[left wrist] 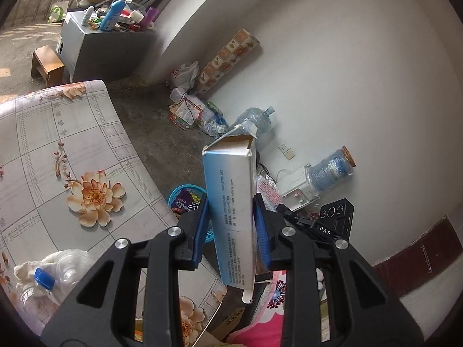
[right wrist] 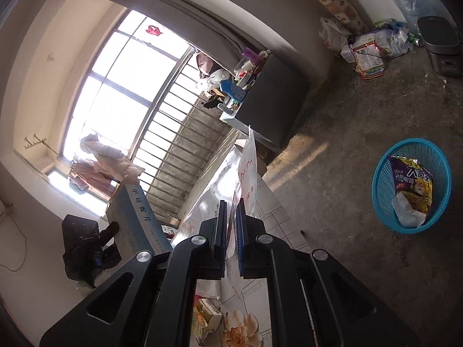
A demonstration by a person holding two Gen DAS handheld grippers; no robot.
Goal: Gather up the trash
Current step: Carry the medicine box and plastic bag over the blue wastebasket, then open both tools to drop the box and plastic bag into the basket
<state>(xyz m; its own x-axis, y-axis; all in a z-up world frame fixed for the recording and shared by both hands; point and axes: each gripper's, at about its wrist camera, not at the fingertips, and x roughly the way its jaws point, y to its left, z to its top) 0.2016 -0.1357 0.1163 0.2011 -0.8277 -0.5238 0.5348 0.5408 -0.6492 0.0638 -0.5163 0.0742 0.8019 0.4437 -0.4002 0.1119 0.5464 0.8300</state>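
Observation:
My left gripper [left wrist: 230, 202] is shut on a long light-blue and white carton [left wrist: 231, 190], held upright with its torn end up. Behind it, a blue mesh basket [left wrist: 176, 195] on the floor is partly hidden. In the right wrist view that basket [right wrist: 385, 179] stands on the concrete floor at the right, holding a purple and yellow snack bag [right wrist: 412, 182] and a white scrap. My right gripper [right wrist: 231, 206] is shut on a thin clear plastic wrapper [right wrist: 249, 170] with red print. The carton [right wrist: 136, 217] shows at the left there, over the table with the flowered cloth [left wrist: 58, 144].
Plastic bottles [left wrist: 43, 283] and a cup lie on the table's near corner. A grey cabinet [left wrist: 110, 43] loaded with bottles and a wooden stool [left wrist: 46, 65] stand by the railed window [right wrist: 130, 101]. Bags and a water jug [left wrist: 254, 118] line the wall, beside a cooker [right wrist: 439, 46].

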